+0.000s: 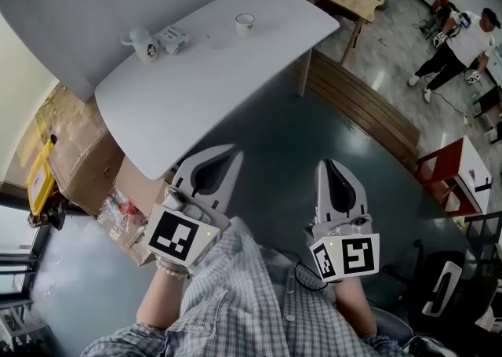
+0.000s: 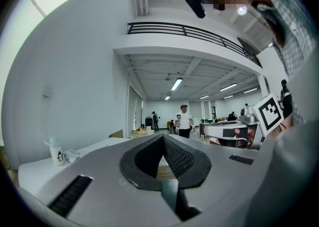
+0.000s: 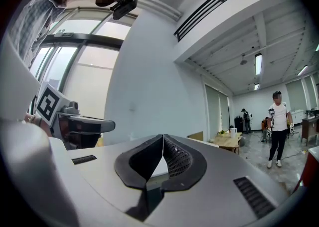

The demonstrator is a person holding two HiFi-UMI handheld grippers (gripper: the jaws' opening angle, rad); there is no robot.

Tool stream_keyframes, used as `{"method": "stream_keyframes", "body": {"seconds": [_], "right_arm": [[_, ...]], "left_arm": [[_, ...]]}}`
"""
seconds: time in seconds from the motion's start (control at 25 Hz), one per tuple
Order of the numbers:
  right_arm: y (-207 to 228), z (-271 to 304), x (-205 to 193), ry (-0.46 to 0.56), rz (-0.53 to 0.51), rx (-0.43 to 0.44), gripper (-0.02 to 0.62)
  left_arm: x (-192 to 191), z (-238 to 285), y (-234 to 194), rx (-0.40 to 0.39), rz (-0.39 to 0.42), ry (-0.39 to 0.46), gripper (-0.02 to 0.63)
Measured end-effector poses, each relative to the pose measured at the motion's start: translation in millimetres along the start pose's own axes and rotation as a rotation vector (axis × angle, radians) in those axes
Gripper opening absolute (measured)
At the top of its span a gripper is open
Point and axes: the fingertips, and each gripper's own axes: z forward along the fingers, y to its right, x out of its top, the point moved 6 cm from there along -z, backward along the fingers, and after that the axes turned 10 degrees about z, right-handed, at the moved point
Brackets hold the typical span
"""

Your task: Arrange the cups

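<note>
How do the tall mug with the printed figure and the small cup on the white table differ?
The mug is taller, with a side handle and a dark printed figure; the small cup is short and plain, no handle visible. The mug stands next to a small box near the table's left end; the small cup stands alone farther right. Both are white, upright and untouched.

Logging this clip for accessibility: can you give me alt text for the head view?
The left gripper and right gripper, both shut and empty, are held short of a white table. On it are a mug beside a small carton, with a small cup apart to the right.
</note>
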Motion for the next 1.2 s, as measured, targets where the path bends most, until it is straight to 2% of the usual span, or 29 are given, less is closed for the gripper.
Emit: {"method": "stream_keyframes", "body": {"seconds": [0.12, 0.32, 0.88, 1.2], "right_arm": [[-0.4, 10.2, -1.4, -0.007, -0.01, 0.003, 0.023], [2.9, 41.5, -6.9, -0.027, -0.059, 0.002, 0.023], [15.8, 183.7, -1.5, -0.053, -0.084, 0.032, 0.023], [3.0, 263.9, -0.7, -0.059, -0.109, 0.069, 0.023]], "left_arm": [[-6.2, 6.1, -10.1, 0.006, -0.004, -0.041, 0.011], [-15.0, 31.1, -36.2, -0.003, -0.007, -0.033, 0.011], [-30.2, 116.8, -142.3, -0.013, -0.02, -0.046, 0.011], [-44.4, 134.4, -209.2, 0.021, -0.02, -0.058, 0.011]]}}
